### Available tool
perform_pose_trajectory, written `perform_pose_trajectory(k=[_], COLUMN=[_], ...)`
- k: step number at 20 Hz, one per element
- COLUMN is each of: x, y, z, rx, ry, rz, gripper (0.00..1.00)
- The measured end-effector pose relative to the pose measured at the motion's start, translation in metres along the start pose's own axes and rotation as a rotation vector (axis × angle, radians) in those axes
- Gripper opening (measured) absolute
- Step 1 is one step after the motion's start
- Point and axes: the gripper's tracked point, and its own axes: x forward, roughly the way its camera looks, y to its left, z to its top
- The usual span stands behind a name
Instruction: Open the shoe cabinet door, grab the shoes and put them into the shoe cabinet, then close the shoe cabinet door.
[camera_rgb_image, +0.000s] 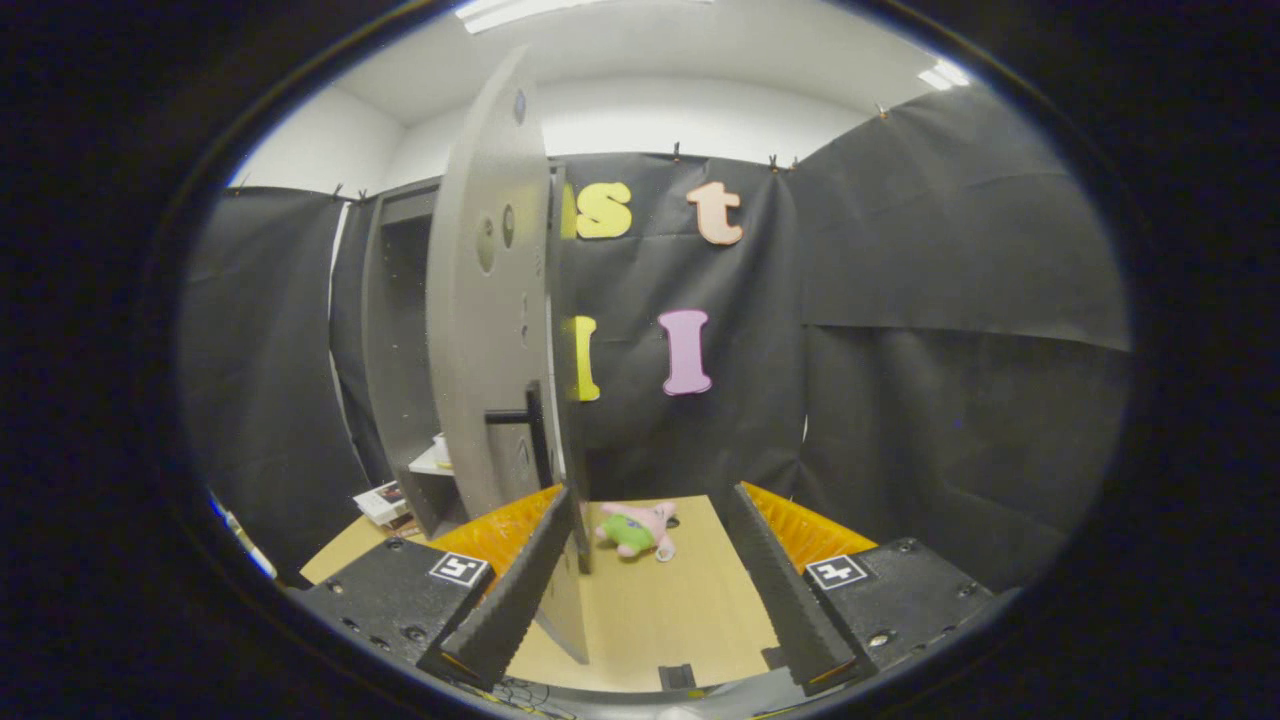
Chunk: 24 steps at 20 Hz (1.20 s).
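Gripper (650, 560) released, jaws wide, nothing between them. Door (490, 330) swung out, its edge just past the left finger (520, 590); handle (515, 415) above it. Shoes (637, 528) on the floor ahead, between the jaws. Risk: left finger clips the door edge going in. Room is right of the door.

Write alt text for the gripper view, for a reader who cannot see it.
The gripper is open, its fingers spread, with the edge of the grey shoe cabinet door standing open just inside the left finger. The cabinet stands behind the door, and a pink and green plush toy lies on the wooden floor beyond the fingers.
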Motion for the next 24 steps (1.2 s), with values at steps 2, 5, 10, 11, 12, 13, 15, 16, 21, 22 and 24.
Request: perform_pose_trajectory(k=[2,5,10,11,12,13,15,16,21,22,24], x=[0.015,0.041,0.065,0.068,0.069,0.07,0.069,0.07,0.067,0.063,0.064], y=[-0.007,-0.01,0.005,0.01,0.015,0.02,0.027,0.026,0.036,0.037,0.042], z=[0.001,0.003,0.004,0.004,0.004,0.006,0.008,0.009,0.007,0.01,0.01], rx=[-0.001,-0.006,-0.022,-0.024,-0.026,-0.025,-0.036,-0.045,-0.023,-0.032,-0.051], ry=[-0.002,0.002,0.006,0.009,0.009,0.005,-0.005,-0.013,0.002,-0.009,-0.012], rz=[0.038,0.093,0.194,0.217,0.238,0.26,0.279,0.279,0.277,0.267,0.252], gripper=[1.0,1.0,1.0,1.0,1.0,1.0,0.99,0.99,0.96,0.94,0.93])
